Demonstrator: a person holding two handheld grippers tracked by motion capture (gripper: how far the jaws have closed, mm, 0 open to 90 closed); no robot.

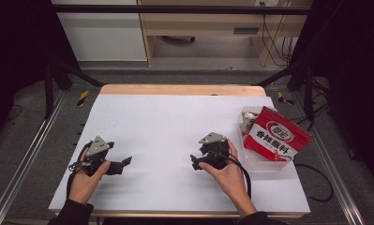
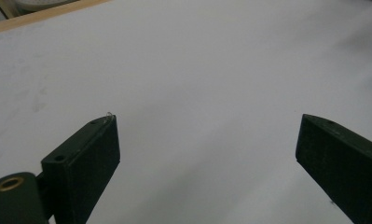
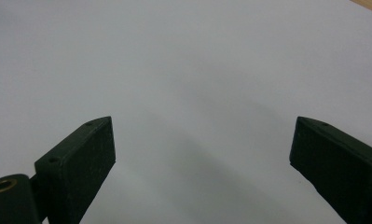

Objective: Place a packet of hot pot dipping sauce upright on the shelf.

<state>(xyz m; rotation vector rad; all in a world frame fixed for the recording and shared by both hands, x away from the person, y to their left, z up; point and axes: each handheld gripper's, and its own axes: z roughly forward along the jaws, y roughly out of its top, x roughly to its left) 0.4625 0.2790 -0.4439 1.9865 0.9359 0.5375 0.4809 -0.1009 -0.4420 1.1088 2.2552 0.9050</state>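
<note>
While both my tools, left tool and right tool, gape empty over the white-covered desk, a clear plastic tub beside the right one holds a red seasoning packet.

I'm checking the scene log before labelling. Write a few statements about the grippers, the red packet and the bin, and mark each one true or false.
1. Both grippers have their jaws spread apart. True: the left gripper and the right gripper each show a wide gap with only table between.
2. The red packet lies flat in the middle of the table. False: it leans in the clear plastic bin at the table's right side.
3. The right gripper holds the packet. False: its jaws are empty.
4. The table has a white surface. True.
</note>
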